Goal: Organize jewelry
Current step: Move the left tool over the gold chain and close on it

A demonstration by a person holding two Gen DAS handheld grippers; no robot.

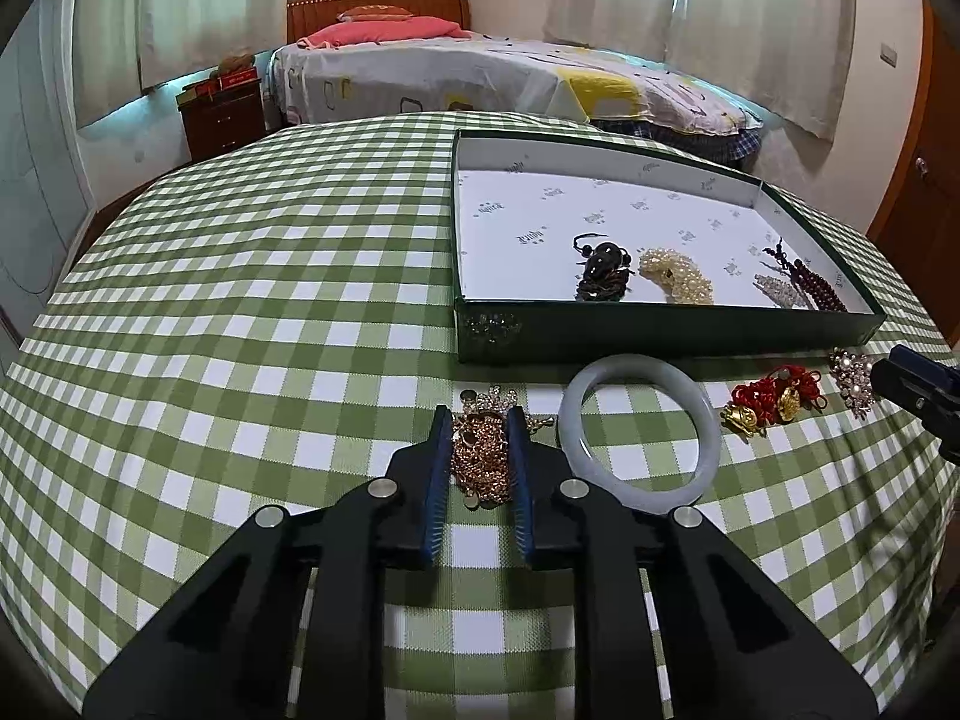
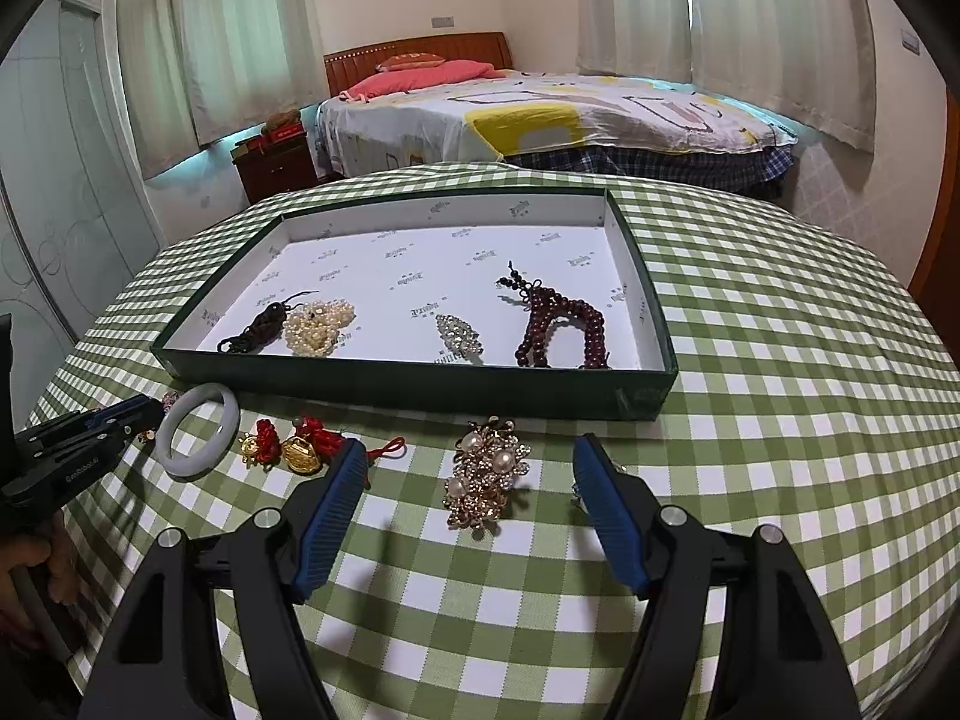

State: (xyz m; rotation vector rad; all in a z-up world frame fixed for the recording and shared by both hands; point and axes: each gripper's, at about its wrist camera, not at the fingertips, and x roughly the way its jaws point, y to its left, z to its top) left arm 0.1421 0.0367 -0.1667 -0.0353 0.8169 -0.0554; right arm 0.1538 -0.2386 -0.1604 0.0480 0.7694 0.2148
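We see our left tool pinching a heap of gold chain between its blue pads, on the green checked cloth of the worktop. Just right of the chain lies a pale bangle, then a red-and-gold charm. Our right tool stands spread, nothing between its pads; a pearl brooch lies on the cloth between and just beyond them. The green box beyond already holds a dark cord piece, a pearl cluster, a crystal clip and a string of dark red beads.
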